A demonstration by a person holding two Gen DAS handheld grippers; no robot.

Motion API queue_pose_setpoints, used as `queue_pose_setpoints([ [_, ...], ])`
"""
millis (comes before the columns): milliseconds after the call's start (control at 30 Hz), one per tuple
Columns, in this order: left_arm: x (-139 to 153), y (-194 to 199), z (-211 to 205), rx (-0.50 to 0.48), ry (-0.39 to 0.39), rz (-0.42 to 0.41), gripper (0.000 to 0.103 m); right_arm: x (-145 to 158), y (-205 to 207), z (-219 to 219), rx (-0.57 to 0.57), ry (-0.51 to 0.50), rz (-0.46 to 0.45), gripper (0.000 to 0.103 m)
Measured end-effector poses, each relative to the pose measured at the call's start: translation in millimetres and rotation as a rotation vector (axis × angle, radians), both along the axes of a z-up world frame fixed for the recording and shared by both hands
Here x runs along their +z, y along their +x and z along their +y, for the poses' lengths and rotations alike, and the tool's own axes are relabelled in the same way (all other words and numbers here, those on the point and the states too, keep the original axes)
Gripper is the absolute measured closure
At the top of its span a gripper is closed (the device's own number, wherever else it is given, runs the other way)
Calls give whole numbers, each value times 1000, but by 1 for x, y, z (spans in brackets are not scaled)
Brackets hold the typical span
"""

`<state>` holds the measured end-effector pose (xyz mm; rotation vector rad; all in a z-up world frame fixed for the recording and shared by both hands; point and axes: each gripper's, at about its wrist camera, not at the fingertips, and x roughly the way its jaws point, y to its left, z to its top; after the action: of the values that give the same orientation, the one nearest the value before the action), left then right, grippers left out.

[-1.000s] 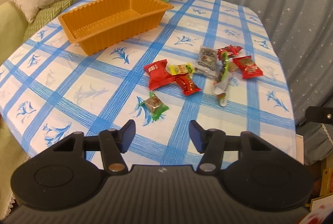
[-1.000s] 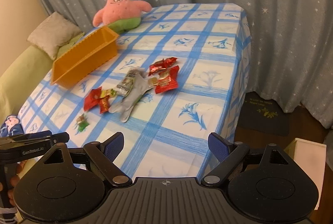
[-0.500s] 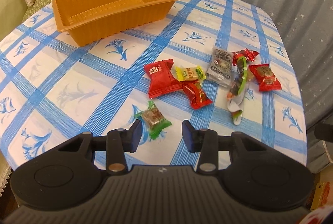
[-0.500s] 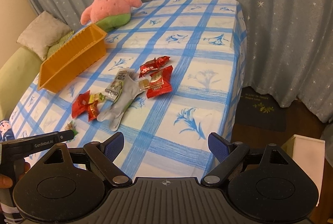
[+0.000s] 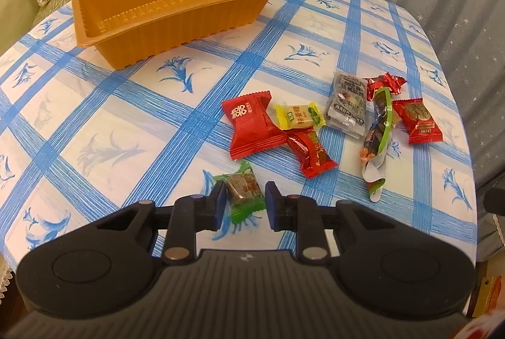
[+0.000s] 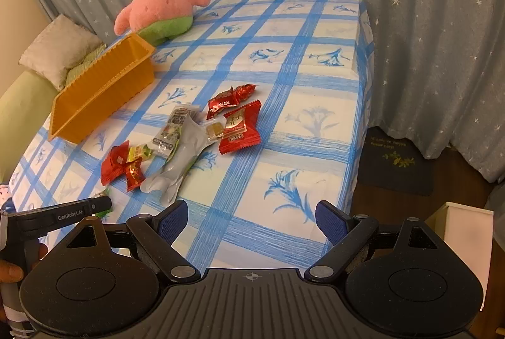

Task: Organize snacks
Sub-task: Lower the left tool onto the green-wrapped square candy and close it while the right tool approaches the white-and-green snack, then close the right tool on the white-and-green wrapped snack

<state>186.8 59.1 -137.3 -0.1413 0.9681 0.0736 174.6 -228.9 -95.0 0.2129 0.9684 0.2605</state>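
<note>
A green-wrapped candy (image 5: 244, 192) lies on the blue-checked tablecloth between the fingers of my left gripper (image 5: 243, 203). The jaws are closing around it; the left pad is at the wrapper's edge and a thin gap shows at the right pad. Beyond it lie several snacks: a big red packet (image 5: 252, 127), a yellow candy (image 5: 298, 115), a small red candy (image 5: 311, 154), a grey packet (image 5: 347, 104), a long nut pack (image 5: 378, 131) and two more red packets (image 5: 418, 119). The orange tray (image 5: 164, 33) stands empty at the far left. My right gripper (image 6: 252, 222) hangs open over the table's near edge, holding nothing.
A pink star plush (image 6: 161, 4) sits behind the orange tray (image 6: 104, 93). A cushion (image 6: 60, 49) lies on a green sofa to the left. Star-patterned curtains surround the table; a dark mat (image 6: 394, 162) and a white box (image 6: 467, 231) are on the floor at right.
My left gripper moved forward and down to the green-wrapped candy, and its jaws narrowed from wide apart to close around it. The right gripper stayed open and barely shifted.
</note>
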Motion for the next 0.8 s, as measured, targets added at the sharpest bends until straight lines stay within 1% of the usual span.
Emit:
queue_pose_setpoints([
  [100, 0, 1, 0, -17, 17, -2, 81, -1, 3, 3, 4, -1, 4, 15],
  [233, -1, 0, 3, -37, 15, -9, 82, -3, 6, 8, 13, 0, 8, 15],
  [433, 1, -1, 8, -68, 49, -19, 83, -7, 11, 17, 30, -3, 10, 15],
  [600, 7, -2, 12, -80, 64, -31, 83, -12, 17, 26, 43, 6, 7, 16],
  [800, 15, -1, 21, -80, 66, -40, 83, -14, 25, 41, 67, 34, -20, 16],
])
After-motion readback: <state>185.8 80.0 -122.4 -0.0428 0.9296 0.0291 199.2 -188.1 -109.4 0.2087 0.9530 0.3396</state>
